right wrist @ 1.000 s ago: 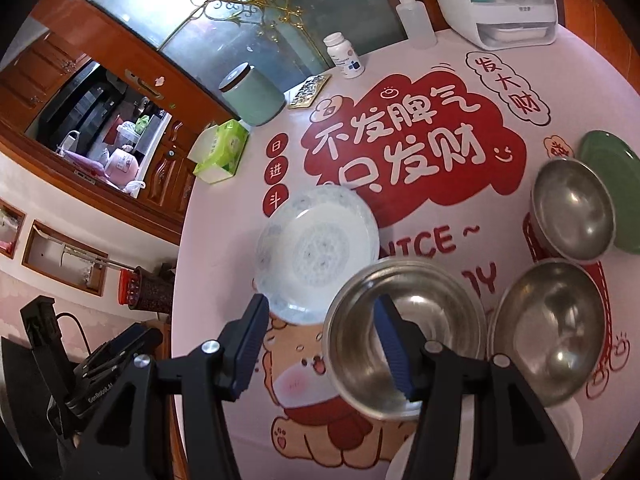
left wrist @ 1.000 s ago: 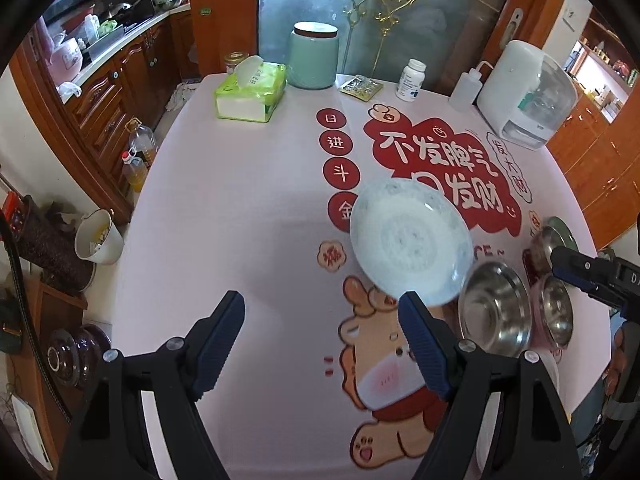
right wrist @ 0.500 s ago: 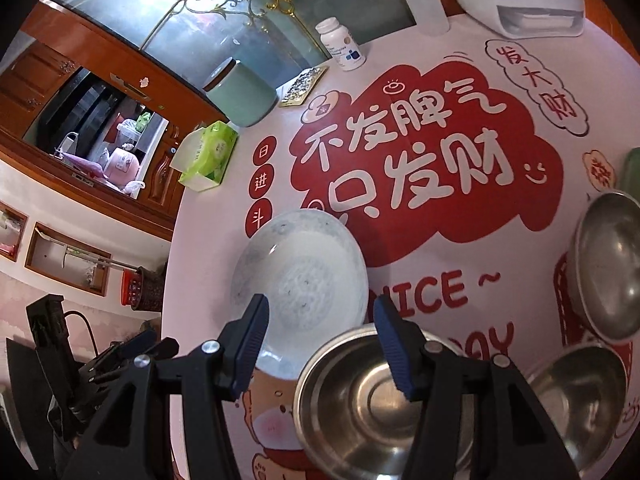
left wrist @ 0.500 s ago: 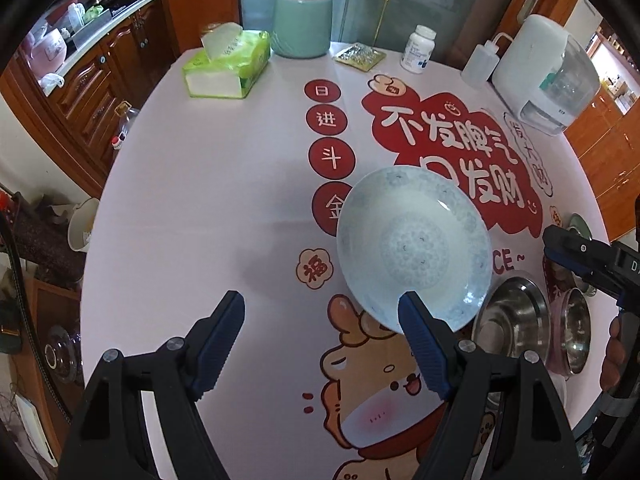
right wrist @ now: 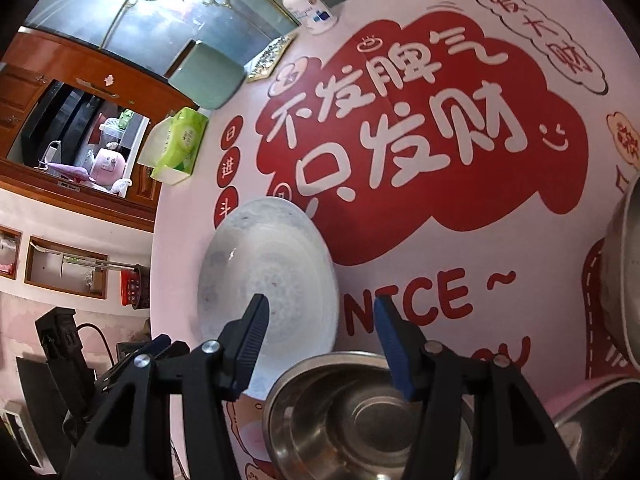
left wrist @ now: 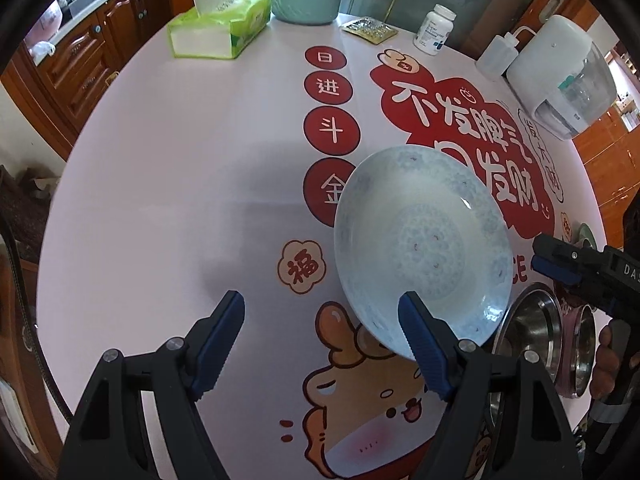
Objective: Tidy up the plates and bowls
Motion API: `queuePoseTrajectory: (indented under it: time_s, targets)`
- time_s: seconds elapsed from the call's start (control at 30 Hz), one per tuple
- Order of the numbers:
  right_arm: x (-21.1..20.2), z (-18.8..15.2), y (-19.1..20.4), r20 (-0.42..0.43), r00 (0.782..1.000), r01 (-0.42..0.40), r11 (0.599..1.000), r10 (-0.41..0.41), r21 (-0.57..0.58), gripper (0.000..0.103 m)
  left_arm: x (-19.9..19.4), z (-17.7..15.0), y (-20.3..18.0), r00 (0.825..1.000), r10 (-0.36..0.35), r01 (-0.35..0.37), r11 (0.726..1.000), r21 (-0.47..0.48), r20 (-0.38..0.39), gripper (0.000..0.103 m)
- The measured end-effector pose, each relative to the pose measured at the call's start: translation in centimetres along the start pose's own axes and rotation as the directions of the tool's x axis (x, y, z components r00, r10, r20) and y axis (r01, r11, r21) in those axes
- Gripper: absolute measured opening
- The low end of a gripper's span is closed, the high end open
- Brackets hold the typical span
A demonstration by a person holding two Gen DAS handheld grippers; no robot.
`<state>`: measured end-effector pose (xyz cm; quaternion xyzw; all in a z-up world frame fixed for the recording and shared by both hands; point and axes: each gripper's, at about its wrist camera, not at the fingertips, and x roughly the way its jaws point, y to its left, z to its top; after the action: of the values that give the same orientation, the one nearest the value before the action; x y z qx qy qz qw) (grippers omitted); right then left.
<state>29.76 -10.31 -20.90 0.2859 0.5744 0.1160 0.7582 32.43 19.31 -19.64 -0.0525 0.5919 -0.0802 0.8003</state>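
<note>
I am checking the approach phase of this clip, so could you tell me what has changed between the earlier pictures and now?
Both grippers have come down closer to the table: the blue-patterned plate and the steel bowl beside it now loom larger. The left gripper and right gripper remain open and empty. Nothing was grasped or released; the plate, the bowls and the tissue pack lie where they were.

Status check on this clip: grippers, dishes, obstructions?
Both hand-held grippers, left and right, open, empty. Pale blue patterned plate flat on table beside steel bowl. Nothing obstructing.

Home kitchen: wooden cabinets [left wrist: 100, 52], tissue pack [left wrist: 218, 26], printed tablecloth [left wrist: 200, 184].
</note>
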Motion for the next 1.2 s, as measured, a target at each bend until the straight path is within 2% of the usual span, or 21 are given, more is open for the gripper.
queuePoseTrajectory:
  time_s: [0.23, 0.5, 0.7, 0.77, 0.83, 0.97, 1.13, 1.2]
  targets:
    - [1.4, 0.4, -0.6, -0.014, 0.999, -0.032, 0.999, 0.032, -0.005, 0.054, 1.9, 0.4, 0.4, 0.999, -0.035, 0.034, 0.998, -0.045, -0.023, 0.078]
    - [2.7, 0.7, -0.4, -0.036, 0.998, -0.052, 0.998, 0.051, -0.033, 0.042, 3.5, 0.9, -0.1, 0.996, -0.080, 0.079, 0.997, -0.026, -0.041, 0.077]
    - [3.2, 0.9, -0.2, -0.041, 0.997, -0.063, 0.997, 0.061, -0.049, 0.037, 4.1, 1.2, -0.8, 0.995, -0.095, 0.094, 0.995, -0.015, -0.045, 0.067]
    - [3.4, 0.9, -0.2, -0.046, 0.997, -0.065, 0.997, 0.063, -0.046, 0.027, 4.3, 1.2, -0.9, 0.993, -0.107, 0.107, 0.994, -0.008, -0.049, 0.066]
    - [3.5, 1.0, -0.3, -0.049, 0.997, -0.065, 0.997, 0.063, -0.042, 0.025, 4.5, 1.3, -1.2, 0.992, -0.114, 0.114, 0.993, 0.001, -0.056, 0.066]
    - [3.5, 1.0, -0.6, -0.049, 0.996, -0.070, 0.997, 0.069, -0.037, 0.022, 4.9, 1.4, -1.7, 0.990, -0.124, 0.125, 0.992, 0.013, -0.062, 0.055]
    - [4.0, 0.9, -0.9, -0.063, 0.995, -0.076, 0.997, 0.074, -0.027, 0.021, 5.2, 1.4, -2.0, 0.988, -0.135, 0.137, 0.990, 0.024, -0.069, 0.049]
    - [4.0, 0.9, -0.8, -0.064, 0.995, -0.075, 0.997, 0.073, -0.030, 0.021, 5.4, 1.5, -2.2, 0.987, -0.144, 0.147, 0.989, 0.032, -0.075, 0.042]
